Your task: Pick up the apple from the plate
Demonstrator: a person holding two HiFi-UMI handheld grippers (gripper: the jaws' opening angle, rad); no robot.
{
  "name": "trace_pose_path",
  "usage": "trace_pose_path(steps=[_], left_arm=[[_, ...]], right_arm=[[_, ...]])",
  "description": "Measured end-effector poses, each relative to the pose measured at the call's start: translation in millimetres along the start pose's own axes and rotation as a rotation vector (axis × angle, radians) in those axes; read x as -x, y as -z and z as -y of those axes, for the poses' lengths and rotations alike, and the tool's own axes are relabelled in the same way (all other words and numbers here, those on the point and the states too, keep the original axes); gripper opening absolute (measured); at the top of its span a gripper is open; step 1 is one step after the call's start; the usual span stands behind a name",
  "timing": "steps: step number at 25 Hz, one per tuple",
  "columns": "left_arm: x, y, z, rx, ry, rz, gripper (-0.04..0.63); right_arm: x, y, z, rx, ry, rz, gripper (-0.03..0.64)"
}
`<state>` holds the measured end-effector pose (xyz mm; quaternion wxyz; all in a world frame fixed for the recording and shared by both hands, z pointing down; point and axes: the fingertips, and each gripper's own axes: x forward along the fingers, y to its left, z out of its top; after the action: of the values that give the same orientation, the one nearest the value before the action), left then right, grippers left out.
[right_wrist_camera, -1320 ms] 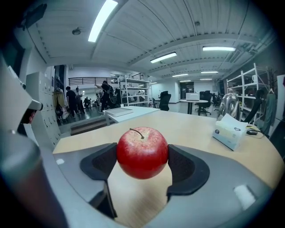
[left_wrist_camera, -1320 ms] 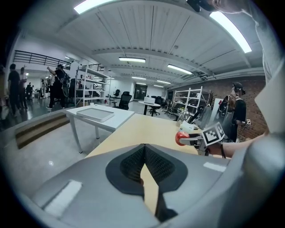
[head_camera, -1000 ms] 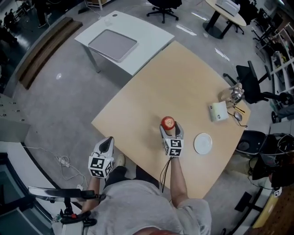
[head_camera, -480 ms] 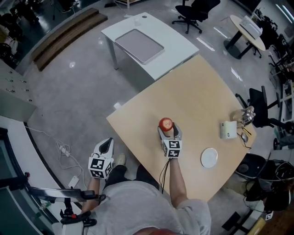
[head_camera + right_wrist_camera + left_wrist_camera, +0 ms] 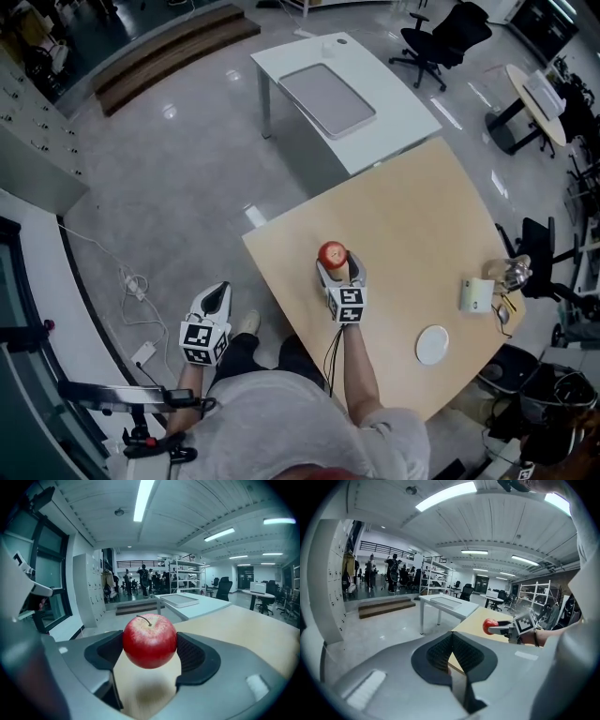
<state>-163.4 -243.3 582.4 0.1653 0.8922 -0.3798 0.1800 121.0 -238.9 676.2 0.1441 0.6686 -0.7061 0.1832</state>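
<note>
A red apple (image 5: 331, 253) sits between the dark pads of my right gripper (image 5: 336, 266), which is shut on it above the wooden table (image 5: 422, 225). In the right gripper view the apple (image 5: 150, 641) fills the gap of the gripper (image 5: 150, 649), stem up, clear of the tabletop. The white plate (image 5: 432, 345) lies bare at the table's near right, well apart from the apple. My left gripper (image 5: 221, 291) hangs off the table's left side over the floor, shut with nothing held. The left gripper view shows its pads (image 5: 440, 651) meeting, and the apple (image 5: 490, 626) beyond them.
A white box (image 5: 474, 294) and a glass item (image 5: 514, 272) stand at the table's right edge. A white table (image 5: 347, 89) with a grey tray stands beyond. Office chairs (image 5: 441, 37) and a round table (image 5: 536, 94) are at the right. A cable (image 5: 131, 281) lies on the floor.
The right gripper has carried the apple leftward, farther from the plate, toward the table's left corner. The head view has swung left, and the left gripper has kept its place in it.
</note>
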Motion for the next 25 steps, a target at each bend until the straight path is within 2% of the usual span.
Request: trace_pose_path(steps=[6, 25], left_arm=[[18.5, 3.9, -40.1, 0.041, -0.063, 0.003, 0.02], [49.9, 37.2, -88.8, 0.13, -0.233, -0.014, 0.019]], right_arm=[[-34.7, -12.8, -43.8, 0.045, -0.074, -0.018, 0.365], [-106.3, 0.4, -122.4, 0.138, -0.278, -0.071, 0.365]])
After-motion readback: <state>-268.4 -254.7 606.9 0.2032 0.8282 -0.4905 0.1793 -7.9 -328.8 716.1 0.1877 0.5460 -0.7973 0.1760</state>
